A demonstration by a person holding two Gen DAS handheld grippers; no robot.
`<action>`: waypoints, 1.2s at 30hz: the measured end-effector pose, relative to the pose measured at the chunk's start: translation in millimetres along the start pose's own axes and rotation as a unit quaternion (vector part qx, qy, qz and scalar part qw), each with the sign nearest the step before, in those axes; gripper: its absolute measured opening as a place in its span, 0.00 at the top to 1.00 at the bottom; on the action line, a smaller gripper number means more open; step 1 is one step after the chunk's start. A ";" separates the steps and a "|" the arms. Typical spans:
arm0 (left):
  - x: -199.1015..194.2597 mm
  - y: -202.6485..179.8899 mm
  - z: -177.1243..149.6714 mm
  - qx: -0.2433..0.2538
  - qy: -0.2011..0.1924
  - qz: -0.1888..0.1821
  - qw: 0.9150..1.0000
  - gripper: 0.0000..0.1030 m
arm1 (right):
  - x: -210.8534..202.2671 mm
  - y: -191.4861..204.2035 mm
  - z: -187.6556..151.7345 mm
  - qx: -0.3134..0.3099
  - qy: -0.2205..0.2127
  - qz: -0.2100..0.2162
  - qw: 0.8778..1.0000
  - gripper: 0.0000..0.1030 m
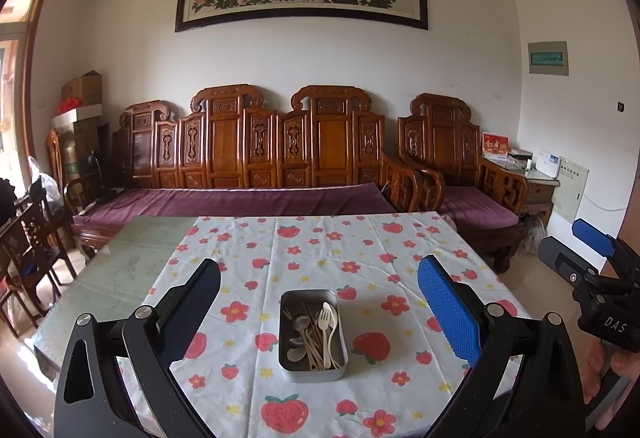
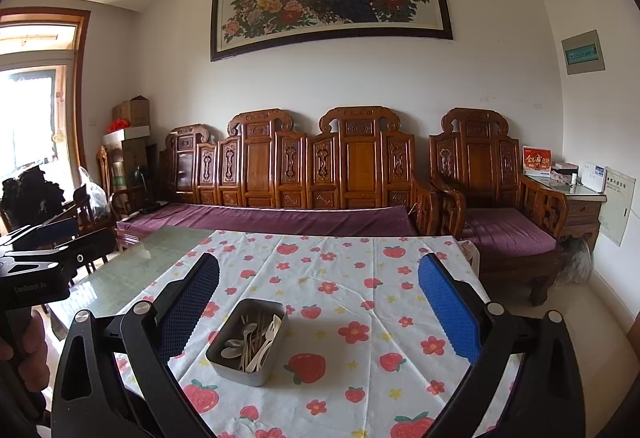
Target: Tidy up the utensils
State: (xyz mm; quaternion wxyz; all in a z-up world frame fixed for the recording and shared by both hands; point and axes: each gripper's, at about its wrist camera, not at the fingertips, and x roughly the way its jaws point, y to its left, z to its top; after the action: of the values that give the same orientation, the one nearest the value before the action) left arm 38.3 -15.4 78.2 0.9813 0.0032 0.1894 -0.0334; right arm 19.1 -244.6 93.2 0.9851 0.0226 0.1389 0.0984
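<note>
— What lay ahead of your jaws, biggest first?

— The table (image 1: 132, 270), half under a strawberry-print cloth (image 1: 320, 250). Past it stood a carved bench (image 1: 248, 142) with a purple cushion, well beyond reach. On the cloth sat a metal tin (image 1: 313, 336); in the left wrist view it lay centred between my left fingers and a little ahead of them. In the right wrist view the tin (image 2: 249, 342) sat toward my right jaws' left finger, turned at an angle.

— And the jaws themselves?

— My left gripper (image 1: 320, 302) stood wide, holding nothing. My right gripper (image 2: 320, 302) stood just as wide and just as empty. Both hung above the cloth, touching nothing.

— What was in the tin?

— A loose heap: pale spoons (image 1: 298, 348), a pale fork (image 1: 325, 318), and thin sticks (image 1: 312, 334), all crossing each other. I could not tell how many of each.

— How did you judge they would handle?

— Light and stiff, I thought, probably plastic and wood. The smooth handles looked likely to slip or swivel under a narrow pinch. The sticks seemed thin enough to snap if squeezed hard. The tin looked light too, so it might slide on the cloth if I dragged anything against its wall.

— Where would you take hold?

— Mid-handle on the topmost piece, likely the fork, pinching across the shaft, while the other jaws steadied the tin's rim.
</note>
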 end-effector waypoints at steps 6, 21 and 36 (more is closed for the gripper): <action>0.0 -0.2 -0.1 0.000 -0.001 -0.001 1.000 0.07 | 3.4 0.3 -4.2 0.001 0.004 -0.001 1.000 0.03; -1.9 -2.4 -3.0 0.000 -0.001 -0.006 1.000 0.07 | 4.3 2.1 -4.9 0.002 0.007 0.001 1.000 0.03; -2.2 -3.5 -3.9 0.000 -0.002 -0.006 1.000 0.07 | 6.2 5.0 -7.4 0.001 0.009 0.001 1.000 0.03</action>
State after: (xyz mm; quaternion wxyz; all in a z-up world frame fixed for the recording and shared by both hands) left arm 34.6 -18.6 75.3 0.9815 0.0017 0.1874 -0.0392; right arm 21.9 -238.4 84.7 0.9837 0.0229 0.1482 0.0992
